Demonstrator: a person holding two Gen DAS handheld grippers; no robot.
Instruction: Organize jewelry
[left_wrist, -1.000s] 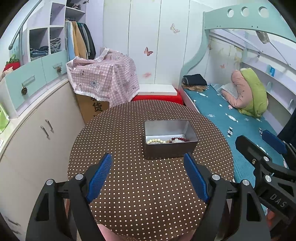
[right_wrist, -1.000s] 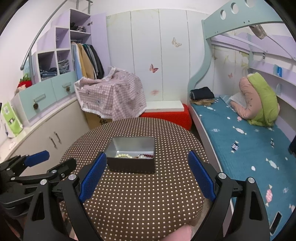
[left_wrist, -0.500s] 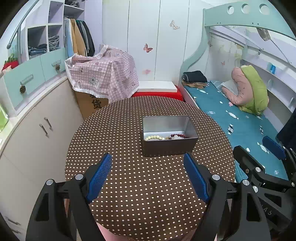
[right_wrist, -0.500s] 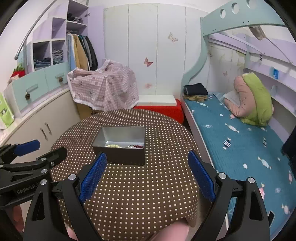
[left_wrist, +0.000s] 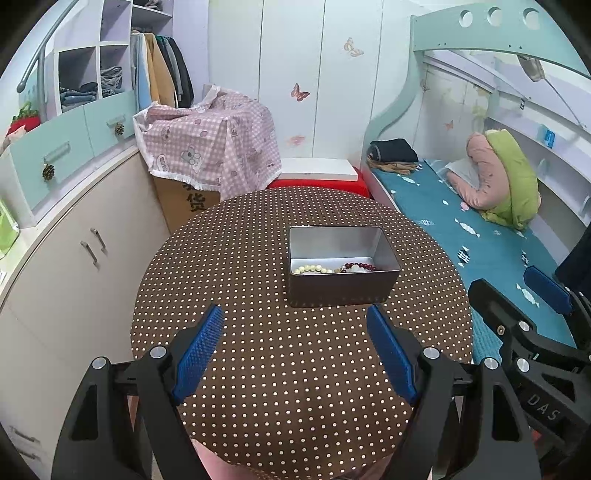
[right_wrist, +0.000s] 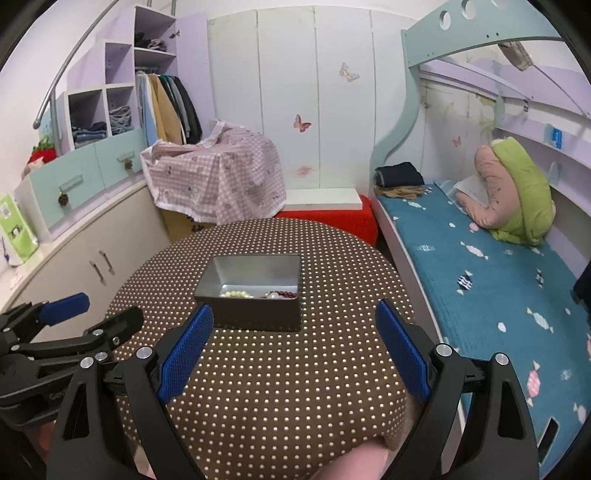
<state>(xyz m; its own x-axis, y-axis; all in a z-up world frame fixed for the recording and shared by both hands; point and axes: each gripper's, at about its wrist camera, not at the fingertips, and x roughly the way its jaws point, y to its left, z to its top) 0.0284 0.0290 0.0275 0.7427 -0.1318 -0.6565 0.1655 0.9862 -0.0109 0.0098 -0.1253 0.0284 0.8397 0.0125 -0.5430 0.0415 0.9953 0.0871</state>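
Note:
An open metal tin (left_wrist: 390, 258) (right_wrist: 210, 278) stands near the middle of the round table with the brown dotted cloth (left_wrist: 258, 369) (right_wrist: 277, 387). Inside it lie a cream bead bracelet (left_wrist: 313, 269) (right_wrist: 236, 294) and a dark red bead bracelet (left_wrist: 360, 266) (right_wrist: 286, 294). My left gripper (left_wrist: 295, 328) hangs open over the near part of the table, nothing between its blue pads. My right gripper (right_wrist: 293, 325) is open too, just short of the tin. Each gripper shows at the edge of the other's view.
A beige cabinet (left_wrist: 74, 258) with teal drawers runs along the left. A box under a pink checked cloth (left_wrist: 214, 147) and a red stool (left_wrist: 317, 184) stand behind the table. A bed with a teal sheet (right_wrist: 480, 277) lies to the right. A knee (right_wrist: 354, 461) shows below the table edge.
Both views shifted only slightly; the right wrist view drifted a little, so the tin moved in its frame. Both grippers stay open and the tin and bracelets have not moved.

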